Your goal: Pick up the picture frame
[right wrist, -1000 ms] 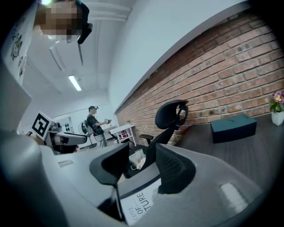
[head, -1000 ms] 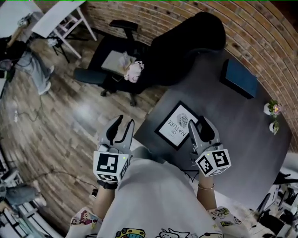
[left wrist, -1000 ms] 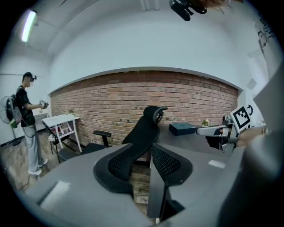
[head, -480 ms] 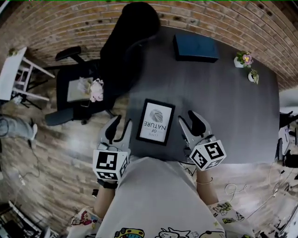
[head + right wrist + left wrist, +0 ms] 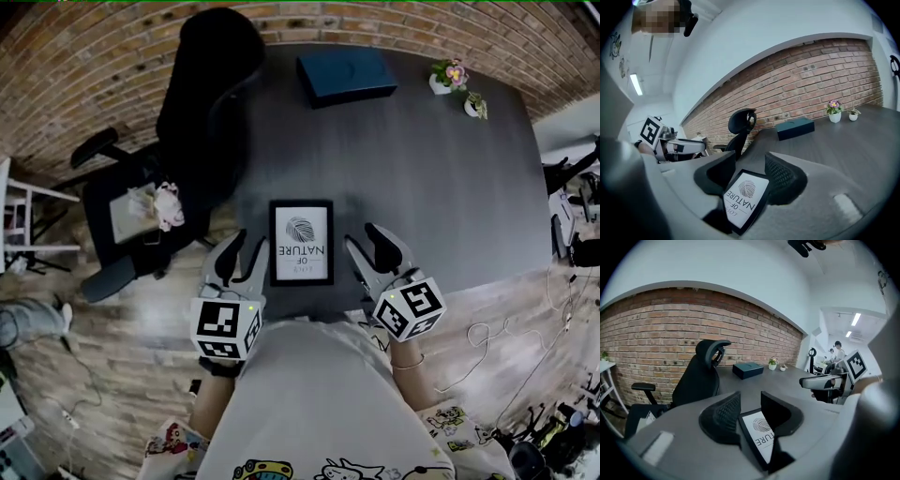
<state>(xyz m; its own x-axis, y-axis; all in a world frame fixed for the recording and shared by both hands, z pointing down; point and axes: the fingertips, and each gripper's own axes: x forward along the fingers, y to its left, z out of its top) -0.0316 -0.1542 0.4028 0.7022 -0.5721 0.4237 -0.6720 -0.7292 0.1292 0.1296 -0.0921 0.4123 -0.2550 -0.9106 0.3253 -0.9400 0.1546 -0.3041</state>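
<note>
Pic frame now mid-view: "OF NATURE"

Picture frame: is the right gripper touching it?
Apart. The head view shows bare table between the right gripper and the picture frame; its jaws stand open.
</note>
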